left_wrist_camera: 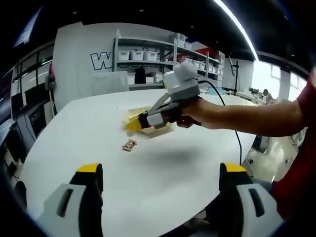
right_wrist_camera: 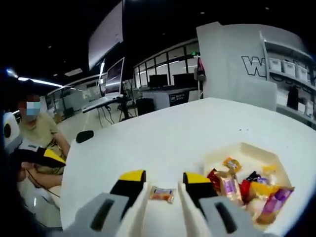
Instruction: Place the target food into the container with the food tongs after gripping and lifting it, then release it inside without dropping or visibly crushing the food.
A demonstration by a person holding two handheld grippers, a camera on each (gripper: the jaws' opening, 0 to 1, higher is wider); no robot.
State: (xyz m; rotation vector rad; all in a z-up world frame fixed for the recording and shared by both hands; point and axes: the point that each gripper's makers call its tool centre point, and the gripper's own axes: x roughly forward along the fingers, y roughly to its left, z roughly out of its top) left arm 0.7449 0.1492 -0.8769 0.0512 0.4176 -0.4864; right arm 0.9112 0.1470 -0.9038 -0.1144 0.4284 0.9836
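Observation:
A small orange wrapped snack (right_wrist_camera: pixel 162 194) lies on the white table (right_wrist_camera: pixel 163 133), right between the two tong blades of my right gripper (right_wrist_camera: pixel 164 178), which stands open around it. To its right sits a white container (right_wrist_camera: pixel 247 147) holding several wrapped snacks. In the left gripper view, the same snack (left_wrist_camera: pixel 129 144) lies just ahead of the right gripper (left_wrist_camera: pixel 134 124), held by a person's hand and partly hiding the container (left_wrist_camera: pixel 132 113). My left gripper (left_wrist_camera: pixel 160 170) hangs wide open above the table's near side with nothing between its fingers.
Shelves with white bins (left_wrist_camera: pixel 148 54) stand behind the table. A seated person (right_wrist_camera: pixel 39 131) is off the table's left edge beside desks with monitors (right_wrist_camera: pixel 116 74). A black cable (left_wrist_camera: pixel 232 118) trails over the table's right side.

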